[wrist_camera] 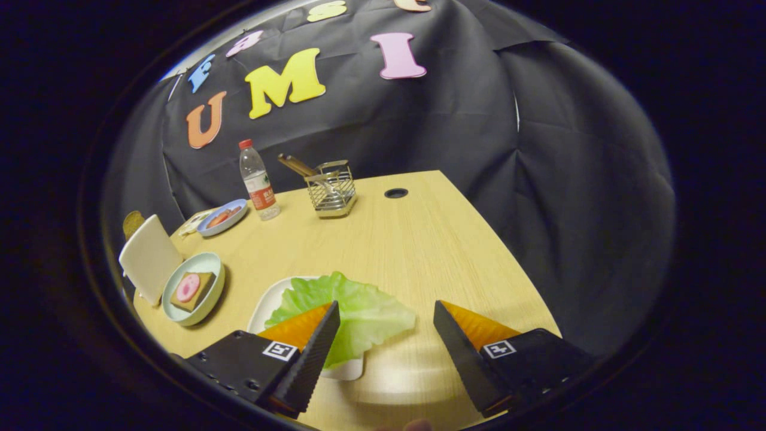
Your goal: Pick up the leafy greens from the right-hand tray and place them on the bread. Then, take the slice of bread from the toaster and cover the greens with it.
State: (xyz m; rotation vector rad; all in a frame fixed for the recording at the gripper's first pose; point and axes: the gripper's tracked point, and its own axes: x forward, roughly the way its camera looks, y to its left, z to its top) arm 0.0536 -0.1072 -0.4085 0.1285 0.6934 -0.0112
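A light green lettuce leaf [353, 311] lies on a white tray [270, 302], hanging over the tray's near edge. My gripper [386, 316] hovers open just above it. The left finger [317, 347] overlaps the leaf's left part; the right finger [461, 350] stands apart over bare table. Nothing is held. To the left a pale green plate [210, 266] carries a slice of bread [192, 291] topped with a pink round slice. Beside it stands a white toaster [149, 257] with a brown bread slice [132, 223] sticking out of its top.
At the back of the wooden table [407, 239] stand a water bottle [258, 181], a wire holder [331, 190] with utensils and a blue plate [222, 216] of food. A round cable hole [395, 193] sits near the far edge. The table's right edge drops off beside my right finger.
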